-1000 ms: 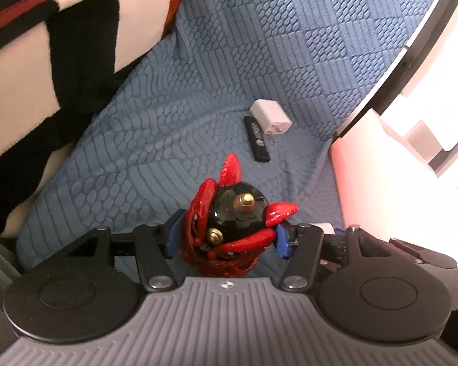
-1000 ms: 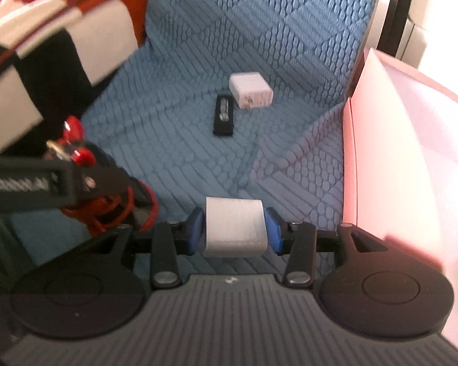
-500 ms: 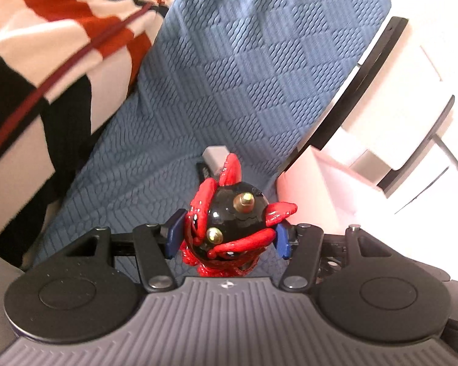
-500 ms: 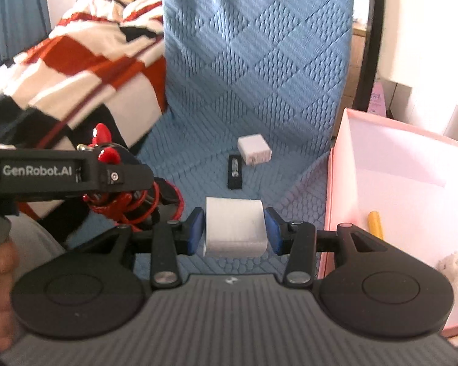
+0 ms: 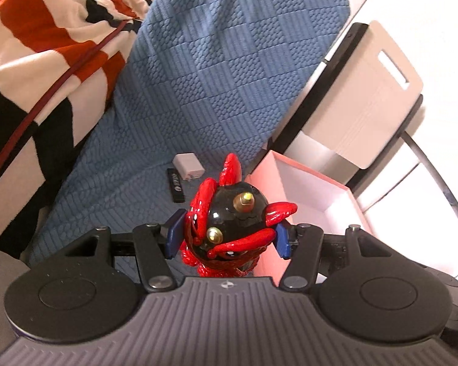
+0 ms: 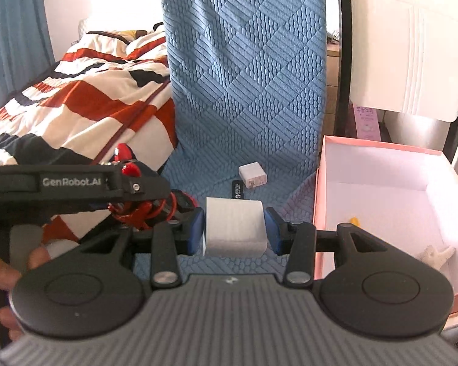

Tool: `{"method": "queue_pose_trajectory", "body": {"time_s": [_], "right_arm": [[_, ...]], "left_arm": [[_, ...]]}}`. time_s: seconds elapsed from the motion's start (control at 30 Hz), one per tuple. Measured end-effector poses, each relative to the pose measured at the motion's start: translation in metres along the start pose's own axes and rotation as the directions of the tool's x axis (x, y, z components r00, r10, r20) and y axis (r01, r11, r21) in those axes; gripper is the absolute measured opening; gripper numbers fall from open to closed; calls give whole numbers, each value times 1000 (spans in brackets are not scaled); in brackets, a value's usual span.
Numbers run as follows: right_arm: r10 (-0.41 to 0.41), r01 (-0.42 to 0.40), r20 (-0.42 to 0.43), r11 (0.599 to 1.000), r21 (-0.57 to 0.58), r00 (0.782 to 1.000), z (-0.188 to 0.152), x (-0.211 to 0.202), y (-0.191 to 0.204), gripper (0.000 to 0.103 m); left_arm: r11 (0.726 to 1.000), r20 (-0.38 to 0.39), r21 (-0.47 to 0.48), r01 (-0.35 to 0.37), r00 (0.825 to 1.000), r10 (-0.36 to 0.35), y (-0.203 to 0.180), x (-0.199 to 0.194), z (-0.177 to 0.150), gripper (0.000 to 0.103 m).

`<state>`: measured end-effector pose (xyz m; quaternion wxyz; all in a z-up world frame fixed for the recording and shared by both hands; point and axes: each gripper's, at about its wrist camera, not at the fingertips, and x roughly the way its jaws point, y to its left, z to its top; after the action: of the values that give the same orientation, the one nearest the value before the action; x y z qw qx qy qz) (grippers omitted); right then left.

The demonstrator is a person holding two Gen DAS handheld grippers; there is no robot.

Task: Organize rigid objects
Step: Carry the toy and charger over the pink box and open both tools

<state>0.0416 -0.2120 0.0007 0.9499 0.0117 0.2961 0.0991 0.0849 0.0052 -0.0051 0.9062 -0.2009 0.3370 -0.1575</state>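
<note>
Container: pink box (image 6: 390,164), open-topped, white inside, sitting to the right of the blue quilted cover (image 6: 247,91). Contents visible from the right wrist view: a small yellow-orange item (image 6: 355,220) near the box floor's middle, mostly hidden behind the gripper finger, and a pale starfish-shaped piece (image 6: 436,254) at the near right corner. From the left wrist view only the box's near corner and white inner wall (image 5: 314,189) show; contents not visible there.

Writing: "GenRobot.AI" in white on the side of the left gripper (image 6: 155,201) as seen from the right wrist. The black stick (image 6: 237,189) lying on the cover carries a light logo or print, too small to read. A pink-lilac carton (image 6: 366,122) behind the box has print, illegible.

Left gripper (image 5: 228,238): pads clamped on the red-and-black figurine (image 5: 235,228), glossy round black body with red fins and brass studs, held off the cover.
Right gripper (image 6: 234,228): pads clamped on the white block (image 6: 234,227), also held in the air, just left of the pink box.

On the cover, well ahead of both grippers: white charger (image 6: 252,176) just beside the black stick (image 5: 176,189); charger (image 5: 188,166) touching or nearly touching the stick's far end. Striped red, white and black blanket (image 6: 76,106) to the left.

Change against 0.5 s ago: both views pitched up further, more of the cover's top edge and the white chair back (image 6: 406,55) now in frame. Pink box shows more of its interior. Both grasps unchanged.
</note>
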Motion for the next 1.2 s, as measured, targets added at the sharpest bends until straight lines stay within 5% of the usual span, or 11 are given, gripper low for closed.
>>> {"method": "queue_pose_trajectory", "body": {"time_s": [0.7, 0.97, 1.2], "right_arm": [[-139, 131, 72, 986, 104, 988, -6, -69, -70, 46], [-194, 182, 60, 970, 160, 979, -15, -81, -110, 46], [-225, 217, 20, 956, 198, 974, -23, -74, -148, 46]], "left_arm": [[986, -23, 97, 136, 991, -134, -102, 21, -7, 63], [970, -89, 141, 196, 979, -185, -149, 51, -19, 63], [974, -200, 90, 206, 962, -185, -165, 103, -26, 63]]}}
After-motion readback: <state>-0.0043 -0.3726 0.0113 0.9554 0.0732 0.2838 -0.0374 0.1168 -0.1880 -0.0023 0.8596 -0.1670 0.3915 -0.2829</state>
